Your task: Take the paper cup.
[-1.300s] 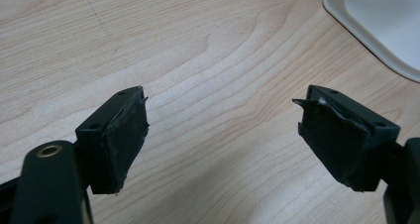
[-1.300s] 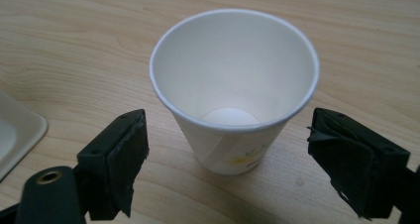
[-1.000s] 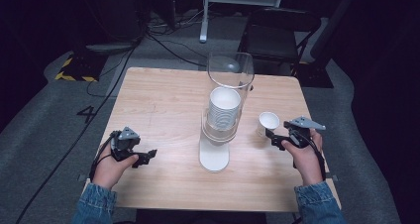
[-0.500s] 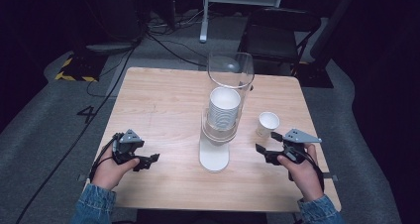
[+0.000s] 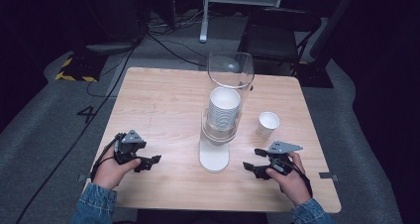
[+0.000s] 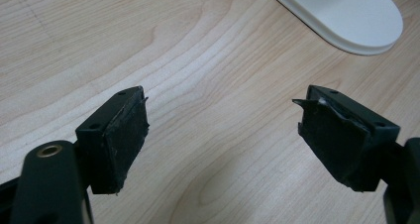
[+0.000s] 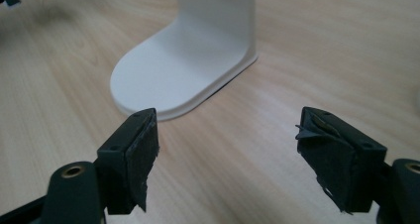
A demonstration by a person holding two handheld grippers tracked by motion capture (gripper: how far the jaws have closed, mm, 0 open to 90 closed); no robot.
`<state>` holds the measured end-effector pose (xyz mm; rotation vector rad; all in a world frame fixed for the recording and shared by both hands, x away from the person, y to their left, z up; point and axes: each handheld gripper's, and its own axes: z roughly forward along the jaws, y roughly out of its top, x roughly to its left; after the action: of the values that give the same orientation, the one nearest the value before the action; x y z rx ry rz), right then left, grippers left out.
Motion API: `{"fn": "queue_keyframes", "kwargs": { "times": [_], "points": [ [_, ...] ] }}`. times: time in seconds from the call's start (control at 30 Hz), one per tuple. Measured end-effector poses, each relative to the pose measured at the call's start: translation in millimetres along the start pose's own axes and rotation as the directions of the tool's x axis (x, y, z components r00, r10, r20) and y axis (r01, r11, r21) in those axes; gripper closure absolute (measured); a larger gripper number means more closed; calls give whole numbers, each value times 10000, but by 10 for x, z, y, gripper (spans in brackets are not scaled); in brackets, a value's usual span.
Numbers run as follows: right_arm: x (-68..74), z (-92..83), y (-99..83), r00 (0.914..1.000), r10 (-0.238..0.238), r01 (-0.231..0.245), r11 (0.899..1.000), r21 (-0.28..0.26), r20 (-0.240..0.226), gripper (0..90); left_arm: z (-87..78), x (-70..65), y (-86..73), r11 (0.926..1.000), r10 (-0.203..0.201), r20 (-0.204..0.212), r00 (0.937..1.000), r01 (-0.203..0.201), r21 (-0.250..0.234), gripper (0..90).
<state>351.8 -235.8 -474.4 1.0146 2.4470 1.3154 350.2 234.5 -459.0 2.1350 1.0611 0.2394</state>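
Both grippers, left gripper (image 5: 154, 159) and right gripper (image 5: 249, 167), sat jaws spread, empty. The paper cup (image 5: 268, 124) stood right of the dispenser (image 5: 214, 157): light, crushable, best pinched gently at the rim.

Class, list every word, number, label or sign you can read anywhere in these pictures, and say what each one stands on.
"4": a dark number on the grey floor, left of the table in the high view.
Yellow and black hazard stripes: a sign without words, on the floor farther back on the left.
No readable text on the cups, the lone cup, the white stand or either tool.
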Motion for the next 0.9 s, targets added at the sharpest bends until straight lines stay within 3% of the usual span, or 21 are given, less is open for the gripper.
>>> {"fn": "queue_keyframes", "kwargs": {
  "times": [0.03, 0.23, 0.4, 0.57, 0.9],
  "points": [
    [15, 40, -12, 9999, -150, 153, 9992, 369, -70, 242, 3, -3, 0, 10000, 3, 17, 10000, -4, 78, 198],
    [27, 143, -54, 9997, -259, 258, 9978, 611, 18, 215, 44, -19, -14, 9995, 27, 126, 9999, -31, 319, 198],
    [-26, 230, -112, 9990, -140, 131, 9997, 219, 413, 182, 100, -21, -39, 9992, 53, 37, 10000, -54, 401, 198],
    [-61, 284, -120, 9937, -693, 678, 9975, 202, 878, 163, 135, -19, -54, 9988, 47, -3, 10000, -47, 479, 198],
    [-59, 334, -126, 9863, -1091, 964, 9898, 1049, 1234, 150, 183, -20, -72, 9986, 34, -73, 10000, -30, 521, 198]
  ]
}}
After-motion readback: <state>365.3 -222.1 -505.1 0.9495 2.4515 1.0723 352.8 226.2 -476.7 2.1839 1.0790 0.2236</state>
